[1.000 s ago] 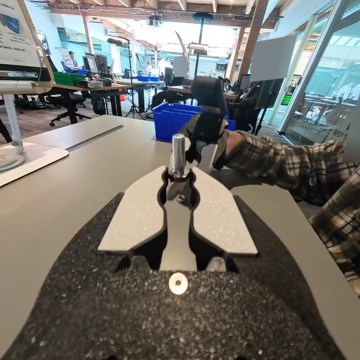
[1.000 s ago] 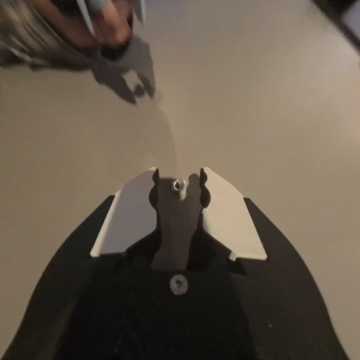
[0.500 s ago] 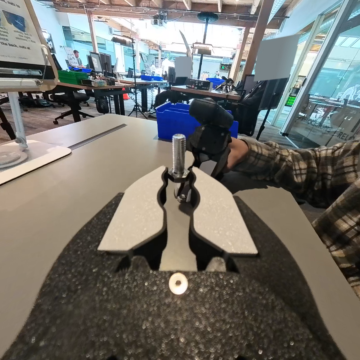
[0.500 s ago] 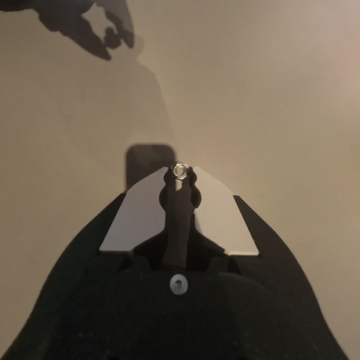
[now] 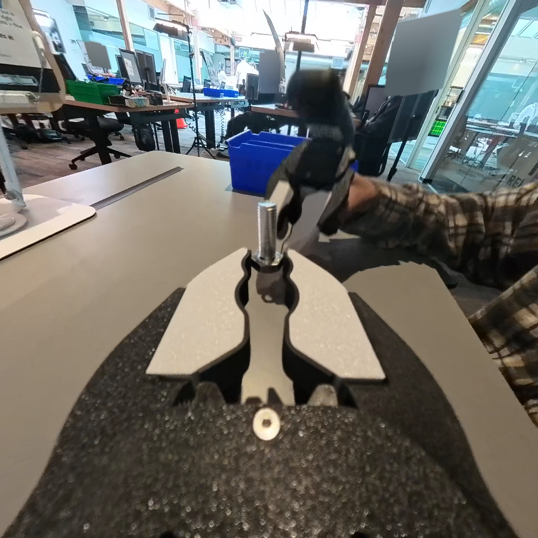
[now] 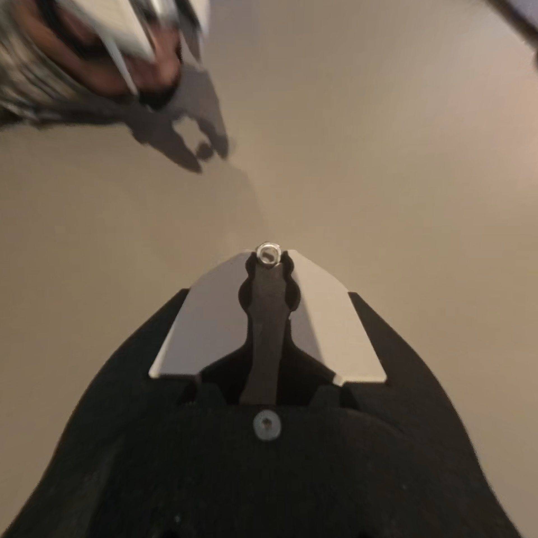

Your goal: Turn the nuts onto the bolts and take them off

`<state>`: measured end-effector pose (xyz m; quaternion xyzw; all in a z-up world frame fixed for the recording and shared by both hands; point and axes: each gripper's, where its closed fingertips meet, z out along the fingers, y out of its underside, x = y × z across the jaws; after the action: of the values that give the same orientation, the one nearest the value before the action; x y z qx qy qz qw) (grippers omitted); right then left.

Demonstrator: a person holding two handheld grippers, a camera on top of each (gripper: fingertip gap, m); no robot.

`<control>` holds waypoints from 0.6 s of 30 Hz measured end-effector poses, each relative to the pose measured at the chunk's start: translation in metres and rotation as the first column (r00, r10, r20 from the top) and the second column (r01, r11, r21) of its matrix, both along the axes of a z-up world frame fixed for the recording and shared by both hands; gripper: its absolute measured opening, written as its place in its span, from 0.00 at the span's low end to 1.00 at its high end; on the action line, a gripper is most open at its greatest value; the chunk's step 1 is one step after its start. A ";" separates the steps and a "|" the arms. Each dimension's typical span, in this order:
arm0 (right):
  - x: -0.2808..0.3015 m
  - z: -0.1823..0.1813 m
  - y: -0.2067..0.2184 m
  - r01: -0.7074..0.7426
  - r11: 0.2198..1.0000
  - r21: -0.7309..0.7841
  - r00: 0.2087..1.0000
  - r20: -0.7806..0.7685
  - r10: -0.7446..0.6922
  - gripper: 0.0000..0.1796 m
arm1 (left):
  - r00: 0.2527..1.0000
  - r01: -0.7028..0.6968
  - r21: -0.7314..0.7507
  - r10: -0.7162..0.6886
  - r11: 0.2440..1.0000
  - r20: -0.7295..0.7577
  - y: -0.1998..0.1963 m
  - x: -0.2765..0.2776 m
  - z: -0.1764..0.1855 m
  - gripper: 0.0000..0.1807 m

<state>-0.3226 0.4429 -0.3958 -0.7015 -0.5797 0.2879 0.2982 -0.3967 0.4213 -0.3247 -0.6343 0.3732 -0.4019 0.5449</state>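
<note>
While our left tongs point(image 5: 266, 257) are clenched on the hex head of the bolt point(image 5: 267, 230), its threaded shank stands upright above their tips, just over the grey table point(image 5: 122, 262). From the left wrist view we see our right tongs point(image 5: 283, 233) close behind the bolt, tips pointing down beside its shank — blurred, so we cannot tell whether they touch it. Looking straight down at the table, the right wrist view shows those right tongs clenched on a small nut point(image 6: 268, 252), held at the very tips with its hole facing the camera. Up in that view's top left corner the left tongs show only as a blur — their shadow lies on the table below. Behind the right tongs a blue bin point(image 5: 256, 163) sits at the table's far edge, and a plaid sleeve point(image 5: 436, 230) reaches in from the right.
</note>
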 end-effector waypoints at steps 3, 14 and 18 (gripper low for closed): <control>-0.016 0.056 -0.007 -0.072 0.997 0.009 0.995 -0.063 0.073 0.09 | 1.000 0.009 -0.007 -0.009 1.000 -0.027 -0.001 0.004 -0.005 0.11; -0.076 0.107 -0.030 -0.304 0.951 0.059 0.950 0.086 0.299 0.09 | 0.992 -0.002 0.002 0.002 1.000 -0.124 -0.003 0.009 -0.014 0.11; -0.078 0.101 -0.031 -0.316 0.948 0.045 0.944 0.111 0.310 0.09 | 0.991 -0.003 0.015 0.005 1.000 -0.130 -0.004 0.010 -0.012 0.11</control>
<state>-0.4009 0.4119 -0.2952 -0.6048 -0.7069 0.2770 0.2405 -0.3871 0.4178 -0.3364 -0.6556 0.4099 -0.3558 0.5249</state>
